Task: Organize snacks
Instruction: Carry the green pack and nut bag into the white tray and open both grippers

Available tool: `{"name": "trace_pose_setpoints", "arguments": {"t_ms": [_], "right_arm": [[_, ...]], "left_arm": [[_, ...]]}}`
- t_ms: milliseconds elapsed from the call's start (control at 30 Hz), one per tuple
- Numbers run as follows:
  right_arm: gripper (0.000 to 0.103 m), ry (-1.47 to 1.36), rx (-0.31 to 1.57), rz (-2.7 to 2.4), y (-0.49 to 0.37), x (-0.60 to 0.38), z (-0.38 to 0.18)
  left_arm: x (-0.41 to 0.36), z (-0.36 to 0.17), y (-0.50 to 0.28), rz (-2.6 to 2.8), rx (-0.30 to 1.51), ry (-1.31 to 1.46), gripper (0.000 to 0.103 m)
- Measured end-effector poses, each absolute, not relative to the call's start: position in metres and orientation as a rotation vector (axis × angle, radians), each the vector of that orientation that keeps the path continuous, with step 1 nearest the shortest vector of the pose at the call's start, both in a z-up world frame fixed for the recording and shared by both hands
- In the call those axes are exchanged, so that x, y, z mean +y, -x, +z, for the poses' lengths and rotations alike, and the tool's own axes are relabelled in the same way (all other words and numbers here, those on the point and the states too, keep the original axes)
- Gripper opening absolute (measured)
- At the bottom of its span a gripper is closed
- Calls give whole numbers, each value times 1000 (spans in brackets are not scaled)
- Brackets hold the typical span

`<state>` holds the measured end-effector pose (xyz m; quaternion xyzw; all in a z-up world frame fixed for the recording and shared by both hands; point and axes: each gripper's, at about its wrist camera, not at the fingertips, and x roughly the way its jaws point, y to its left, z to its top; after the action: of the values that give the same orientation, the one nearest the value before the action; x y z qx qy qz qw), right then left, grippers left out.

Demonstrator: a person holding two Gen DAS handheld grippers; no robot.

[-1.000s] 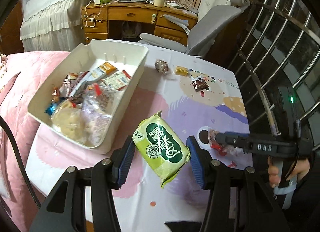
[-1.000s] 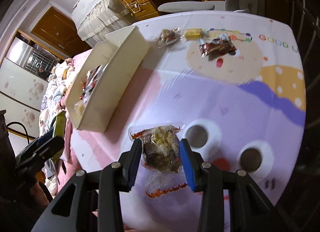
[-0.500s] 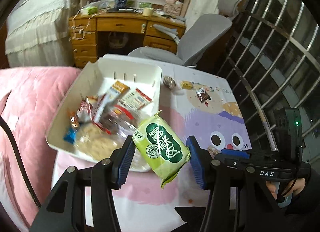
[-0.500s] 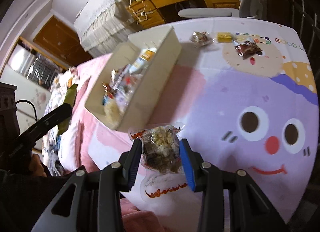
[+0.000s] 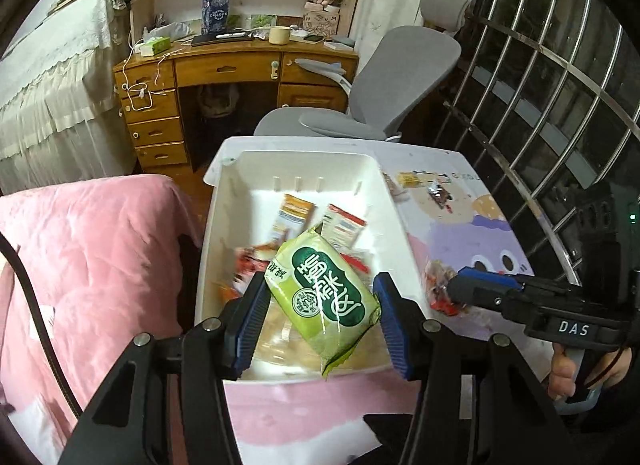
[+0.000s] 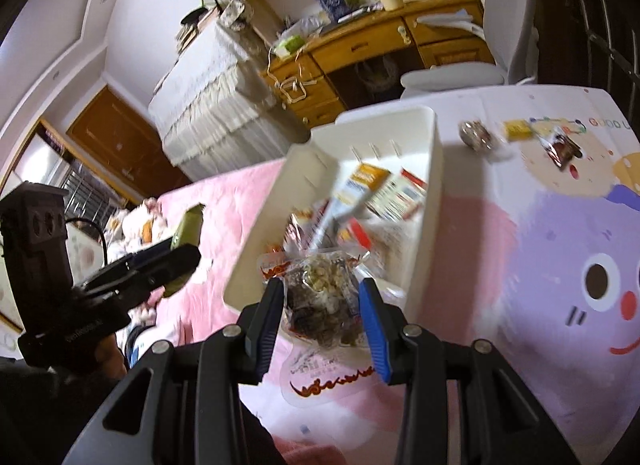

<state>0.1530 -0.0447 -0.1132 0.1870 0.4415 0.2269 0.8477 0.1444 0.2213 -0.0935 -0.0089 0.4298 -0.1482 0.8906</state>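
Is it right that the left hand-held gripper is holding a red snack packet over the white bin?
Not quite. The snack packet in the left hand-held gripper is green, not red. The left wrist view shows it gripped between the blue pads, over the white bin.

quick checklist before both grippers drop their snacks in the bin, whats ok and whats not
1. Left gripper clamps the green snack pack: ok.
2. Right gripper clamps the clear nut-mix bag: ok.
3. Green snack pack is over the white bin: ok, it shows in front of the bin's inside.
4. Nut-mix bag is over the bin: cannot tell, it shows at the near rim.
5. Room in the bin: ok, the far end is bare.
6. Loose snacks left on the table: not ok, a round foil snack, a yellow packet and a dark red wrapper lie there.
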Motion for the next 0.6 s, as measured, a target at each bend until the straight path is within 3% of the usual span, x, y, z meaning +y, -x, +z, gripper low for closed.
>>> {"name": "trace_pose_setpoints", "arguments": {"t_ms": [300, 367, 433, 600], "right_arm": [[40, -369, 864, 389, -179, 5, -102], [42, -369, 856, 374, -182, 10, -103], [45, -371, 871, 339, -186, 13, -107], [57, -411, 911, 296, -184, 11, -116]], "left_arm": [[253, -101, -178, -328, 942, -6, 54], [256, -106, -182, -331, 965, -15, 68], [258, -109, -185, -328, 972, -25, 75], [256, -114, -186, -334, 999, -18, 81]]}}
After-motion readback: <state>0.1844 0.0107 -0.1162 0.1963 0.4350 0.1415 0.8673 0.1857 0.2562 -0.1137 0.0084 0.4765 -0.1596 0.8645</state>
